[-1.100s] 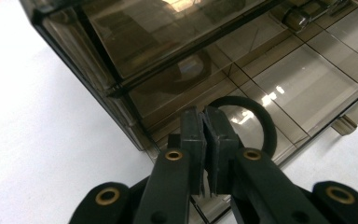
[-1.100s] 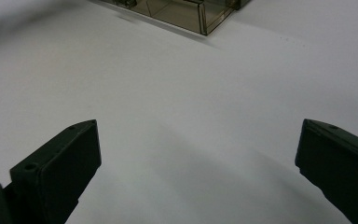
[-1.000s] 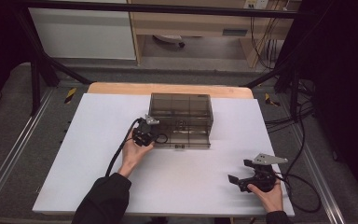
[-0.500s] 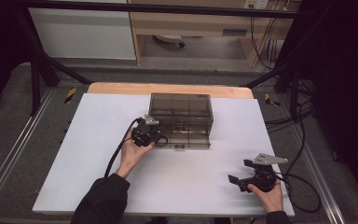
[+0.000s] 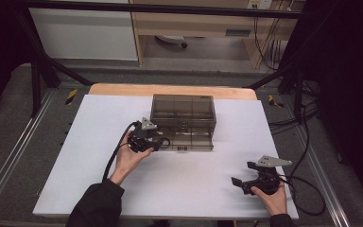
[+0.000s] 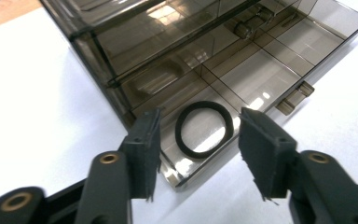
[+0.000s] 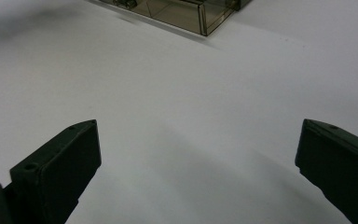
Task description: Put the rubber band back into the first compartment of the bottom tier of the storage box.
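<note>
Band (image 6: pixel 201 129) lies loose in box (image 6: pixel 242 70) corner bin, likely placed; left tongs (image 6: pixel 200 147) just opening, empty; right tongs (image 7: pixel 198 172) apart, idle.

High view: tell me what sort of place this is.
Probably a lab recording bench: a white-covered table inside a black metal frame, loose cables at its side, and one smoky plastic organizer box set out.
</note>
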`<state>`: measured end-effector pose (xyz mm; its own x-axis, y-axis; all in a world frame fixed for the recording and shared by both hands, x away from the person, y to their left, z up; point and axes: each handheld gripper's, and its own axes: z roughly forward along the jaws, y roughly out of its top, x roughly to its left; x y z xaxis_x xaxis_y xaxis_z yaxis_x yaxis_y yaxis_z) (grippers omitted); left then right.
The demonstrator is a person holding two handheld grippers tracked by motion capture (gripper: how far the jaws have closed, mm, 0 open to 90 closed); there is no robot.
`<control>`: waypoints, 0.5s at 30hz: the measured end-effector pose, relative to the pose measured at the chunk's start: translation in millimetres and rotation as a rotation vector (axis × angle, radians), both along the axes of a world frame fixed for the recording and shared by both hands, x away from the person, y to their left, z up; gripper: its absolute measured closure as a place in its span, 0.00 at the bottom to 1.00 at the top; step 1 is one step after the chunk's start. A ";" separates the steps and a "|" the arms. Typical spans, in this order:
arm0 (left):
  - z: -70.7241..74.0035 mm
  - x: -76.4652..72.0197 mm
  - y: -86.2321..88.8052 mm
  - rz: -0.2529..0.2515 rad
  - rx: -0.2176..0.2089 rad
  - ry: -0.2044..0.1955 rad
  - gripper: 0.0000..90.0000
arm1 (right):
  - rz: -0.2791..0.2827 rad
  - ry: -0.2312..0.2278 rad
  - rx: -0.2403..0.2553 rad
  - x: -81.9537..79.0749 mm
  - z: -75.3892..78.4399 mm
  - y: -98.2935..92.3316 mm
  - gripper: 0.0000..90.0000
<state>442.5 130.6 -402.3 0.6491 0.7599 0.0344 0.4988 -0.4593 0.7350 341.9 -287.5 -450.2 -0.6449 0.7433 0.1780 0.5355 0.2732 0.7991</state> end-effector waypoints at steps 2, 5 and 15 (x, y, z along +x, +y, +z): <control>1.2 -1.7 3.1 0.004 -0.006 -0.005 0.48 | 0.000 0.001 0.000 -0.1 0.0 0.1 0.01; 2.2 -4.1 7.8 0.007 -0.014 0.001 0.41 | 0.000 0.001 0.001 -0.1 0.0 0.1 0.01; -0.9 -14.6 23.4 0.004 -0.033 0.004 0.23 | 0.000 0.001 0.001 -0.1 -0.1 0.1 0.01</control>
<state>427.9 154.1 -403.3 0.6460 0.7633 0.0068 0.5033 -0.4326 0.7480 341.8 -287.4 -450.3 -0.6446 0.7431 0.1797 0.5364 0.2722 0.7988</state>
